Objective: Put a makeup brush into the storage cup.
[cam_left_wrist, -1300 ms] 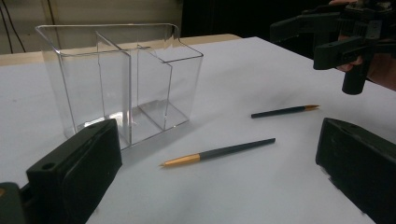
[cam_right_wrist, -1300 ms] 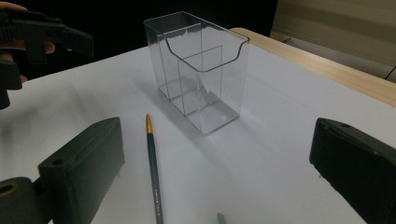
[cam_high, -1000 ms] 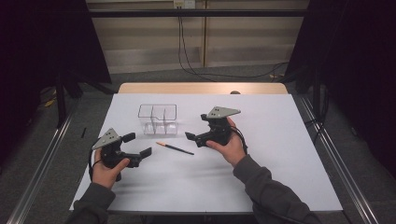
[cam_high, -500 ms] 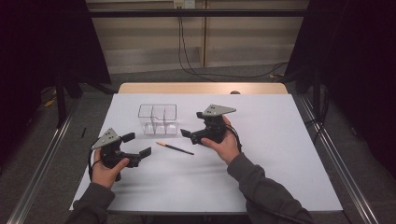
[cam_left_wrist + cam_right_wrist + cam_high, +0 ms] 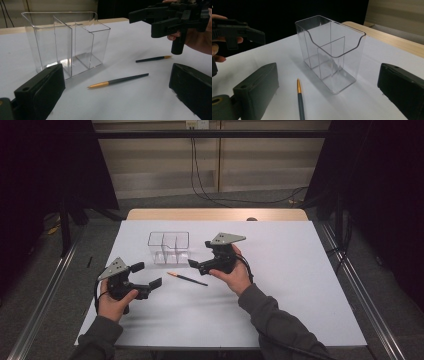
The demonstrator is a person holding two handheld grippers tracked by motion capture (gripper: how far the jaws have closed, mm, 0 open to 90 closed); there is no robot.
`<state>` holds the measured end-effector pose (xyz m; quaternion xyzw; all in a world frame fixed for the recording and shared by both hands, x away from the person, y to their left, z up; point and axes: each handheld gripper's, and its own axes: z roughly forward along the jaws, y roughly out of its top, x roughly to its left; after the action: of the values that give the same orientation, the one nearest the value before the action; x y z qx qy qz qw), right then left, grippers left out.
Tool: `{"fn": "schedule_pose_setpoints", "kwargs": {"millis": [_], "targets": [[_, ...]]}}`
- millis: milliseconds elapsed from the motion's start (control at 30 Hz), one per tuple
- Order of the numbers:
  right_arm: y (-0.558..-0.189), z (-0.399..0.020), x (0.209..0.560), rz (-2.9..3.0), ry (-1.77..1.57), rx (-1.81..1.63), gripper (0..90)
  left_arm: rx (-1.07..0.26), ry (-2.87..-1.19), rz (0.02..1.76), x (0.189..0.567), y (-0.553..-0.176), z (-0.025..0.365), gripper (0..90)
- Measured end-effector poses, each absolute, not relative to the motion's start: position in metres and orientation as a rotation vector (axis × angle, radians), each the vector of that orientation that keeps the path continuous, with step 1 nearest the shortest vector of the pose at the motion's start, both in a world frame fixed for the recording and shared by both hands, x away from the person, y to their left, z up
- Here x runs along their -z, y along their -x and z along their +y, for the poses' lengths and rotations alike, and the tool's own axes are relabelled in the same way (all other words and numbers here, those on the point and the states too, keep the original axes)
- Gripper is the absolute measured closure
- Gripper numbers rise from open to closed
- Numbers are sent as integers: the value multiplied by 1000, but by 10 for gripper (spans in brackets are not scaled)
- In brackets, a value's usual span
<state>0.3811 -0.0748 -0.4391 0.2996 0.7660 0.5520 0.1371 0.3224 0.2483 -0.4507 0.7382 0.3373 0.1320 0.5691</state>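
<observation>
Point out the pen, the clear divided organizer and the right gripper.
pen (image 5: 187,279), high view, middle of its dark barrel.
clear divided organizer (image 5: 332,53), right gripper view, its front wall.
right gripper (image 5: 193,264), high view, between its jaw tips.

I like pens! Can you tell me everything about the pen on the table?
The pen is thin, with a dark body and an orange-gold tip end. It lies flat on the white table, just in front of the clear box, not touching it. Nothing holds it; both tongs are apart from it.
</observation>
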Motion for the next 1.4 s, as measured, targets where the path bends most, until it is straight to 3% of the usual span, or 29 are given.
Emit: {"fn": "schedule_pose_setpoints", "kwargs": {"millis": [400, 533, 733, 1400], "targets": [[-388, -51, 442, 2443, -905, -1327, 43, -305, -1736, 792, 451, -323, 250, 0], [-392, -45, 444, 2571, -899, -1211, 104, -304, -1739, 794, 452, -322, 249, 0], [-395, -38, 445, 2663, -896, -1082, 91, -295, -1741, 792, 452, -323, 249, 0], [-408, -23, 443, 2763, -844, -876, 240, -296, -1739, 794, 453, -323, 251, 0]]}}
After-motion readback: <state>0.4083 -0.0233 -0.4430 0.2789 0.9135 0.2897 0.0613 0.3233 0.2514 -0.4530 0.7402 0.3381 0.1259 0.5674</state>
